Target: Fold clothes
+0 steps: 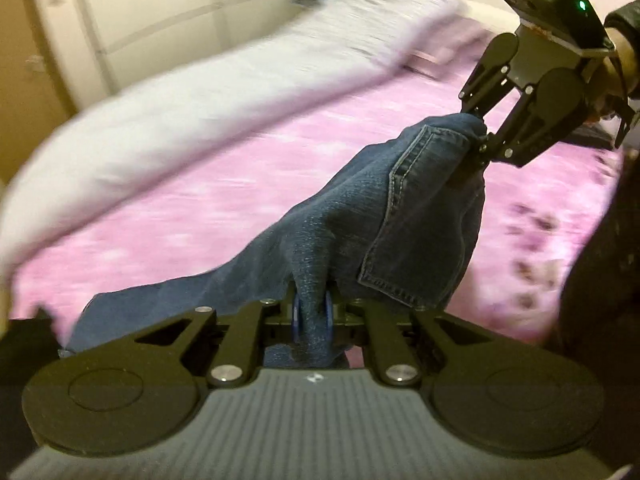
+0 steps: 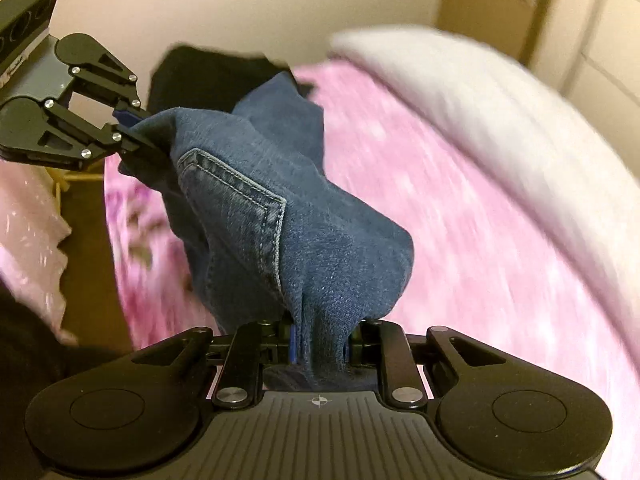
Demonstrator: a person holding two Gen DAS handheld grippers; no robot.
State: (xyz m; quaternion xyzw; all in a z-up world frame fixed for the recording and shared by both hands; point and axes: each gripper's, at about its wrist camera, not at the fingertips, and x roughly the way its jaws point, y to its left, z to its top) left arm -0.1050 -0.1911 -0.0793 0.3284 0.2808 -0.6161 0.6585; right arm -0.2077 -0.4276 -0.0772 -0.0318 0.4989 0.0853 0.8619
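Observation:
Blue jeans (image 1: 360,220) hang bunched between both grippers above a pink bed sheet (image 1: 200,208). In the left wrist view my left gripper (image 1: 313,312) is shut on a fold of the denim, which passes between its blue pads. My right gripper (image 1: 480,132) is at the upper right, shut on the cloth beside a back pocket. In the right wrist view my right gripper (image 2: 320,340) pinches a thick fold of the jeans (image 2: 280,200). My left gripper (image 2: 138,132) holds the far corner at the upper left.
A pale rumpled blanket (image 1: 160,120) lies along the far side of the bed (image 2: 480,120). A black garment (image 2: 208,76) sits on the sheet behind the jeans. A white wardrobe (image 1: 140,8) stands beyond. The bed's edge and a pink bag (image 2: 28,220) are at left.

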